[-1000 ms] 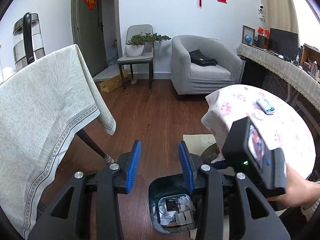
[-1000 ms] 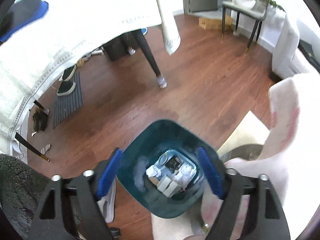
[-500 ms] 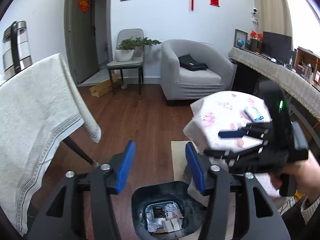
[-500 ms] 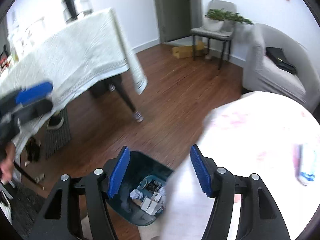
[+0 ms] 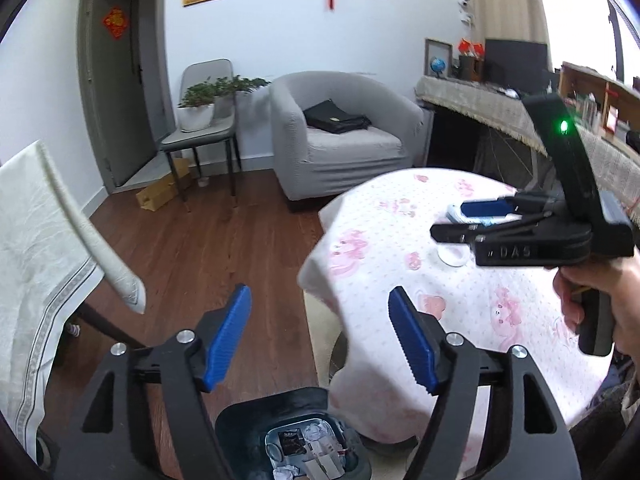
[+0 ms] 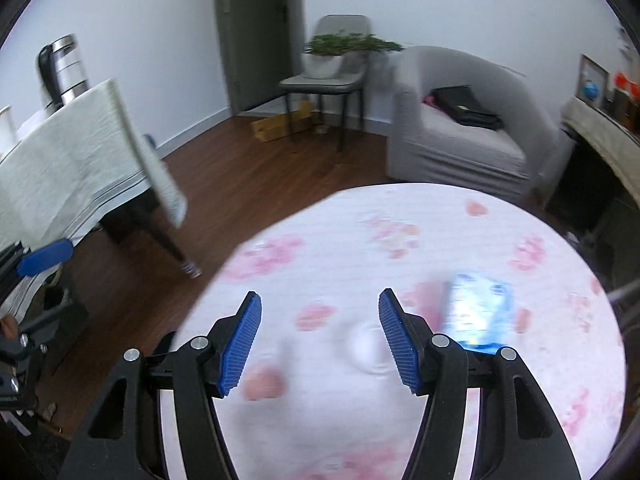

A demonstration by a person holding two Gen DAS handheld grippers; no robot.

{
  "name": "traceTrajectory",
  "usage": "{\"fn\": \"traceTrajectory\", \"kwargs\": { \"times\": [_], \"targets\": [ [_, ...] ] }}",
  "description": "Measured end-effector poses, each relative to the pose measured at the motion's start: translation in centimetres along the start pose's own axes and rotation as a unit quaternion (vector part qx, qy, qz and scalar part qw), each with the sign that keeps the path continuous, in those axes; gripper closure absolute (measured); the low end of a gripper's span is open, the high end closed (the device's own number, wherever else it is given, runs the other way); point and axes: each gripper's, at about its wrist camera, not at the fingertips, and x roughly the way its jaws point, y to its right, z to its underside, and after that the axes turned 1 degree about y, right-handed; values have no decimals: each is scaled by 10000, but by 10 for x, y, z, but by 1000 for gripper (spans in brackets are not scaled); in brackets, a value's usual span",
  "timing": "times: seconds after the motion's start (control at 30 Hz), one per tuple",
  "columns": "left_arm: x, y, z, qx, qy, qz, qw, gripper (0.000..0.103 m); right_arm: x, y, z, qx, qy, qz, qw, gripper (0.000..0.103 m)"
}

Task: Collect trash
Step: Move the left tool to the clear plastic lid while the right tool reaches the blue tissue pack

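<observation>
Your right gripper (image 6: pixel 320 340) hangs over the round table (image 6: pixel 400 432) with its pink-flowered cloth, jaws apart and nothing between them; your left gripper (image 5: pixel 320 336) sits low in the left wrist view above the dark bin (image 5: pixel 296 412) at the bottom centre of that frame, its jaws having just been opening and likewise empty. The bin already holds crumpled paper and wrappers (image 5: pixel 308 452). The trash left on the table appears to be a blue-and-white packet (image 6: pixel 478 316), at the right of the right wrist view just beyond the right finger, and a small pale round lid or cup (image 6: pixel 366 344) between the blue pads and slightly beyond them; both are blurred, so what they are stays a guess. The risks from here, as a judgement: the round piece looks flat and low, so the pads may close above it or pinch the cloth and drag it, shifting the packet toward the table's edge. The packet looks thin and slick; a grip on one corner could let it slip on the way to the bin. The bin stands half under the overhanging cloth, so a drop from the table side may land on the floor (image 5: pixel 224 240). In the left wrist view your right gripper (image 5: pixel 486 208) fills the right side, so watch that the two tools do not meet over the bin.
</observation>
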Motion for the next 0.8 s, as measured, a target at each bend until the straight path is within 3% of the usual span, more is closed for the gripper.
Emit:
{"fn": "traceTrajectory", "kwargs": {
  "times": [0.27, 0.5, 0.8],
  "targets": [
    [46, 49, -14, 539, -260, 555, 9967, 26, 10, 41, 6, 423, -136, 384, 9983, 20],
    [75, 82, -14, 913, -427, 1014, 9897, 27, 26, 69, 7, 518, -398, 637, 9958, 19],
    [104, 111, -13, 1258, -679, 1250, 9818, 30, 48, 88, 11, 652, -621, 512, 9946, 19]
  ]
}}
